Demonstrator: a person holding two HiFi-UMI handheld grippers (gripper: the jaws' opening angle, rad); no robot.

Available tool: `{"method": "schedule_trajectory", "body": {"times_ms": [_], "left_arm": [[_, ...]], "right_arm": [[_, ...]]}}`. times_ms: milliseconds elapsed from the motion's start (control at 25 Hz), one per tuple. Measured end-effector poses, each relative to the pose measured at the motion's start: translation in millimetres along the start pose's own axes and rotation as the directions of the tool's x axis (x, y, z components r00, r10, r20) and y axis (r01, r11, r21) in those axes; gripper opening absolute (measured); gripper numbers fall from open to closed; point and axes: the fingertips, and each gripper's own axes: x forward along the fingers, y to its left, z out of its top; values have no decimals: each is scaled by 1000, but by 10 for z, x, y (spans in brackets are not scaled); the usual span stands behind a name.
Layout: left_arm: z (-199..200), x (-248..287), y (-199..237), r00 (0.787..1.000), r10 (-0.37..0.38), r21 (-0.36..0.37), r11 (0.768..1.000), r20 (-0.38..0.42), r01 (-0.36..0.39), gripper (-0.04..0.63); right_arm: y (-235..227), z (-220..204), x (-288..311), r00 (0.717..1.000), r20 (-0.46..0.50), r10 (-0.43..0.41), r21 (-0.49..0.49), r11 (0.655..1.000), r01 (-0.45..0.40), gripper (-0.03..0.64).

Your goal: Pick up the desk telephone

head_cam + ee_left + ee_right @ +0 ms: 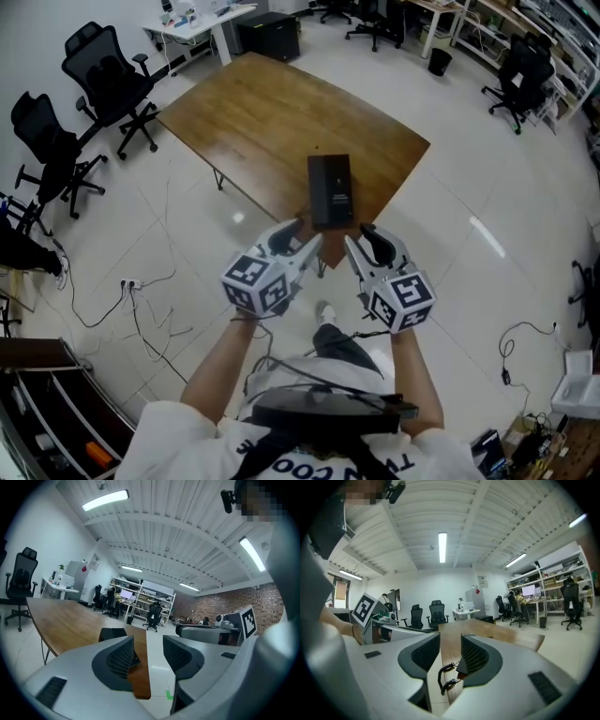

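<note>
At the table [253,122] corner, desk telephone [331,190] just beyond left tongs [300,243] and right tongs [367,246], both open.

Your bright office room.
You stand at a wooden table [272,122] on pale tiled floor [487,178], black office chairs [105,77] nearby, strip lights [442,548] overhead.

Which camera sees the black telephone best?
The head view: the whole telephone lies at the table's near edge. The left gripper view shows only a corner peeking out; the right gripper view shows mostly its curly cord.
</note>
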Motion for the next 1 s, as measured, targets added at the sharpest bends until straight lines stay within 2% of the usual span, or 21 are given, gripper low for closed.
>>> {"method": "schedule_trajectory", "body": {"times_ms": [80, 200, 360, 480, 560, 640, 720, 800, 920, 960, 1000], "left_arm": [[-113, 138, 144, 999, 2, -35, 999, -40, -4, 192], [-293, 314, 371, 995, 9, -99, 995, -95, -18, 192], [-449, 522, 653, 989, 41, -138, 989, -144, -61, 192], [-601, 703, 863, 978, 48, -169, 982, -203, -83, 192], [-731, 821, 1017, 969, 55, -208, 972, -241, -107, 169], [-850, 915, 1181, 959, 69, -252, 958, -273, -141, 114], [-935, 983, 1305, 953, 70, -287, 945, -295, -158, 106], [-984, 1046, 1383, 952, 53, -314, 937, -303, -152, 106], [-1043, 1164, 1465, 949, -10, -365, 924, -316, -112, 117], [-1060, 1193, 1486, 946, -39, -385, 918, -322, -94, 143], [-1074, 1206, 1506, 943, -68, -406, 911, -327, -75, 141]], "right_arm": [[-164, -80, 114, 1000, -26, 9, 21, 1000, -9, 174], [-390, -216, 272, 998, -54, 25, 55, 998, -22, 175], [-654, -402, 450, 992, -101, 71, 121, 991, -58, 196], [-824, -565, 591, 979, -149, 138, 178, 978, -111, 162], [-958, -675, 678, 970, -173, 170, 218, 967, -131, 161], [-1087, -756, 769, 964, -185, 190, 257, 956, -140, 161], [-1179, -837, 872, 955, -199, 221, 300, 941, -156, 161], [-1245, -927, 982, 940, -218, 263, 349, 920, -177, 164], [-1335, -1055, 1165, 914, -234, 331, 436, 876, -205, 262], [-1366, -1094, 1224, 907, -237, 349, 459, 863, -212, 274], [-1394, -1131, 1278, 899, -241, 366, 477, 851, -219, 276]]}}
